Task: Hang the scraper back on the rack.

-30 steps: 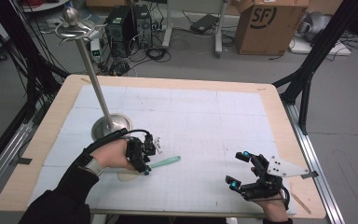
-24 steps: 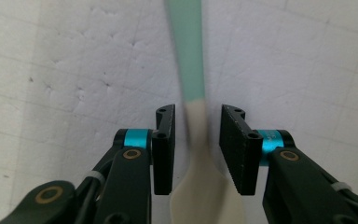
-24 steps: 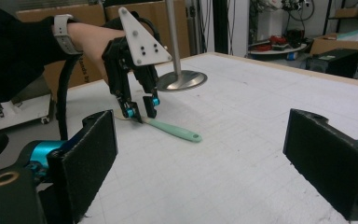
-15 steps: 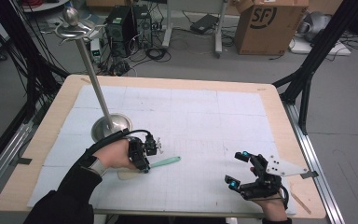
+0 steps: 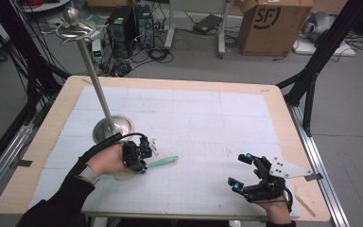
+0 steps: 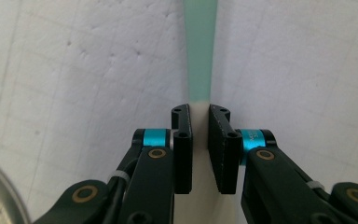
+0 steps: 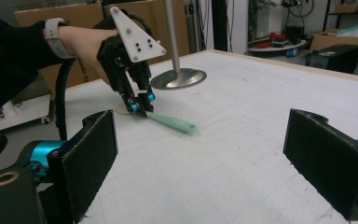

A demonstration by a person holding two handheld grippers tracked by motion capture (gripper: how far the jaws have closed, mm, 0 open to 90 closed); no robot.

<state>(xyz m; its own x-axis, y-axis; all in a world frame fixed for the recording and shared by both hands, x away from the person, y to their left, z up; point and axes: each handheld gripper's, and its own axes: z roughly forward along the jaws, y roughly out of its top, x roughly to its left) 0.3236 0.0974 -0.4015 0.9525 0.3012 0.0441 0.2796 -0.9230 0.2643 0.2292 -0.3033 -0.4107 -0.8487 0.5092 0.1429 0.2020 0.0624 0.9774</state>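
Mint-green and cream, a slim spatula-like utensil [image 5: 163, 162] lies on the gridded white mat [image 5: 208, 123], toward seven o'clock of the table as seen from above, its green handle pointing to three o'clock. Its cream end is straddled by the left gripper [image 5: 141, 161], whose jaws are drawn close together on either side of the piece; whether they are fully clamped cannot be told. A metal stand [image 5: 108, 125] is seen just beyond, at about eleven o'clock of that gripper. The right gripper [image 5: 244, 170] is held wide apart and empty near five o'clock of the table. The grasping step is judged to be in hand; a firm closure and a level lift would be called for next.
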